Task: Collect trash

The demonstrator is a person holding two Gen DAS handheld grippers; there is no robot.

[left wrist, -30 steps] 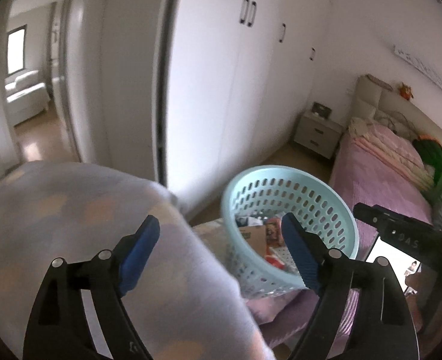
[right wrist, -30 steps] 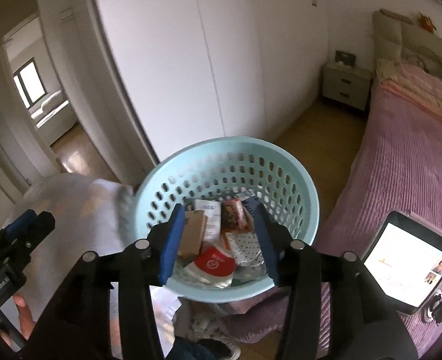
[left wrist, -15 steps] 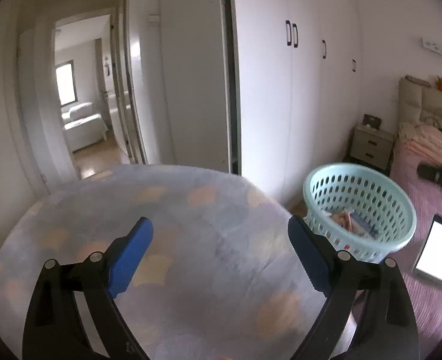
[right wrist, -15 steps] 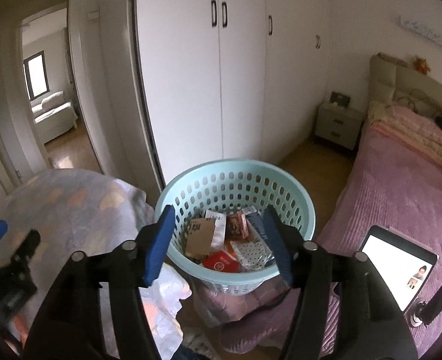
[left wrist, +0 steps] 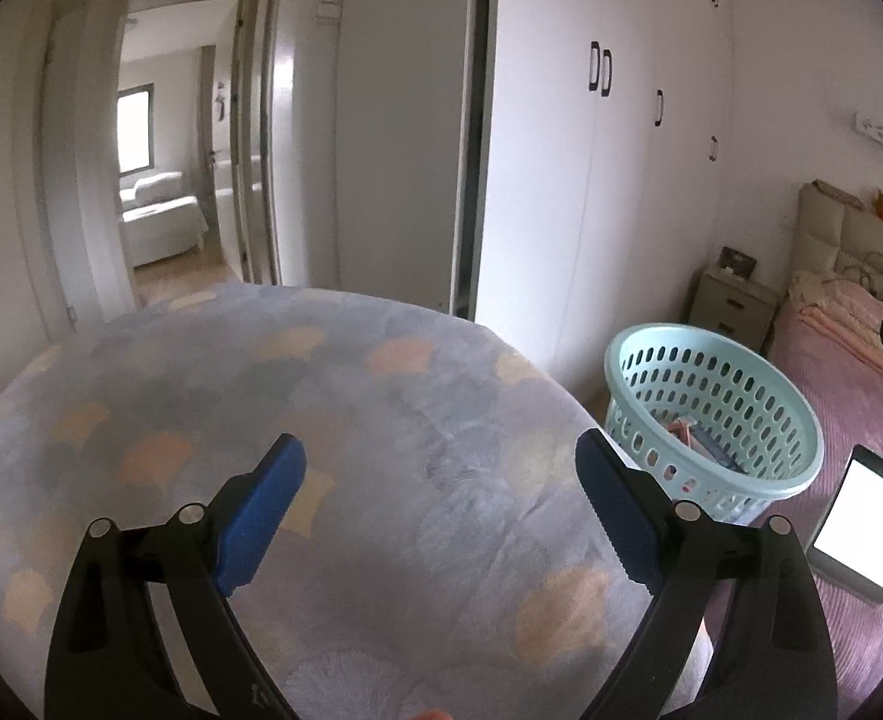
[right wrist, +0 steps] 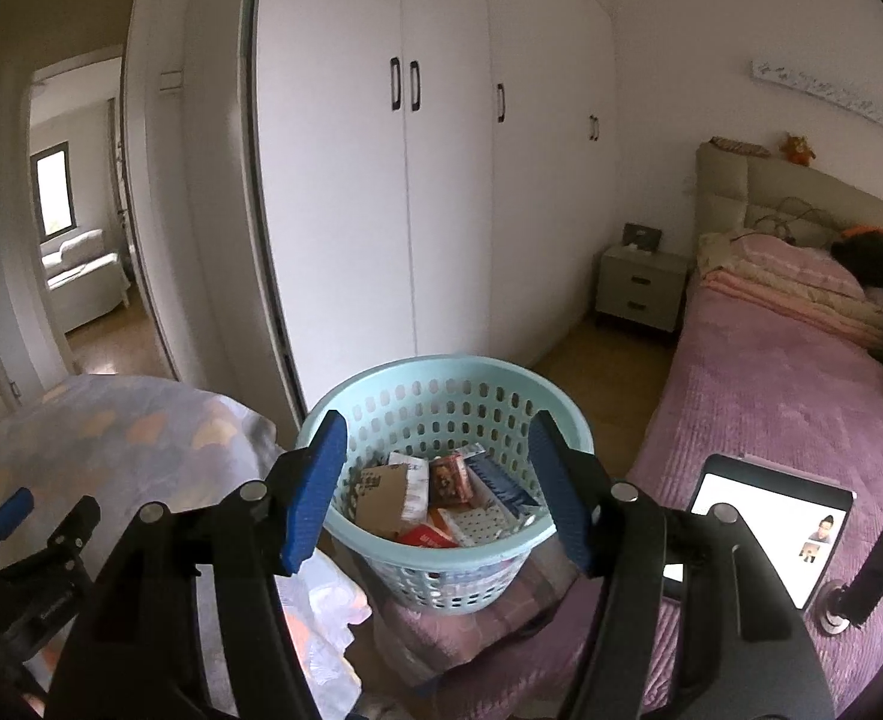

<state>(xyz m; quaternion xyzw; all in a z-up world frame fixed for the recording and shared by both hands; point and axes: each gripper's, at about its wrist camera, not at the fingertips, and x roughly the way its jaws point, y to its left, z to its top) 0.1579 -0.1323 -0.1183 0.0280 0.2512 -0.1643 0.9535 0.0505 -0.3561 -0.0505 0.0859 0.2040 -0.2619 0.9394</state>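
Left wrist: left gripper (left wrist: 435,501) swung left onto the patterned quilt (left wrist: 333,420), fingers spread, empty; basket (left wrist: 741,483) now far right. Right wrist: right gripper (right wrist: 435,495) spread, empty, framing the basket (right wrist: 441,564) holding trash (right wrist: 435,501), on the bed's (right wrist: 789,396) near corner.

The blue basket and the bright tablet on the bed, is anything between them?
No. In the left wrist view, only bare purple bedspread lies between the basket and the tablet.

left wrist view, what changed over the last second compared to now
The left gripper swung left and backed off: the mint basket, once between its fingers, now sits far right, and the patterned blanket fills the view. The right gripper eased back slightly. Both stayed open and empty; the trash stayed in the basket.
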